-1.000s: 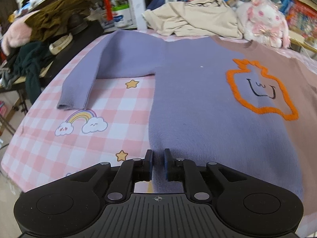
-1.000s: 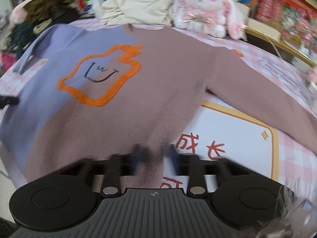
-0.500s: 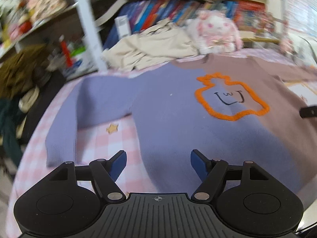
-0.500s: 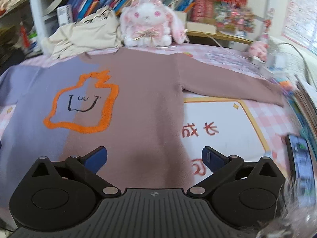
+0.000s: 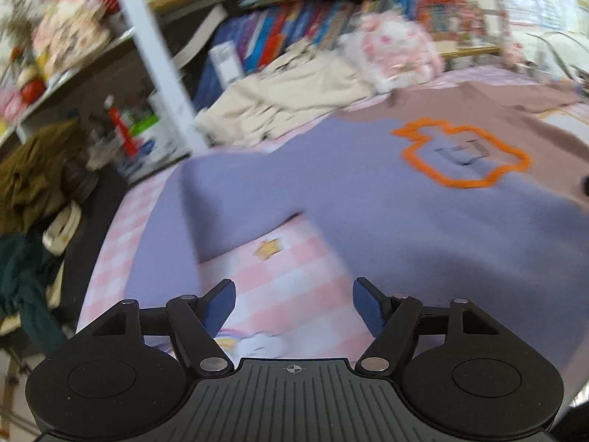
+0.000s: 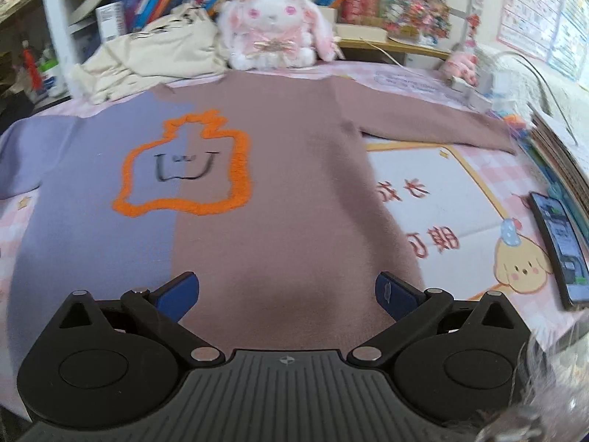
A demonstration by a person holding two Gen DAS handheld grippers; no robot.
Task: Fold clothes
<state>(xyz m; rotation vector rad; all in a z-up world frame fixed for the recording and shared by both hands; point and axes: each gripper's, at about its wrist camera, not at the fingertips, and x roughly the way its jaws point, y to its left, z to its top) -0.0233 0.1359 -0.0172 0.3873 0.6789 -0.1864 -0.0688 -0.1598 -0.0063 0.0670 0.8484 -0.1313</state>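
Sweater [image 6: 279, 199] spread flat, sleeves out, ready for folding; left tongs [image 5: 293, 307] and right tongs [image 6: 288, 294], jaws just opened wide, hold nothing.

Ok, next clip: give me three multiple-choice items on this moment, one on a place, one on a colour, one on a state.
1. Where does the plush rabbit sit?
A. Beyond the sweater's neckline
B. On the brown sleeve
C. Beside the phone

2. What colour is the fuzzy outline on the sweater?
A. Green
B. Orange
C. White

3. How does the right gripper stand?
A. Shut on the hem
B. Shut on nothing
C. Open, holding nothing

Key:
1 A: the rabbit sits at the far edge of the table, behind the collar.
2 B: the outline around the small face is bright orange.
3 C: its jaws have just been opening and stand wide apart above the brown half, pads off the cloth.
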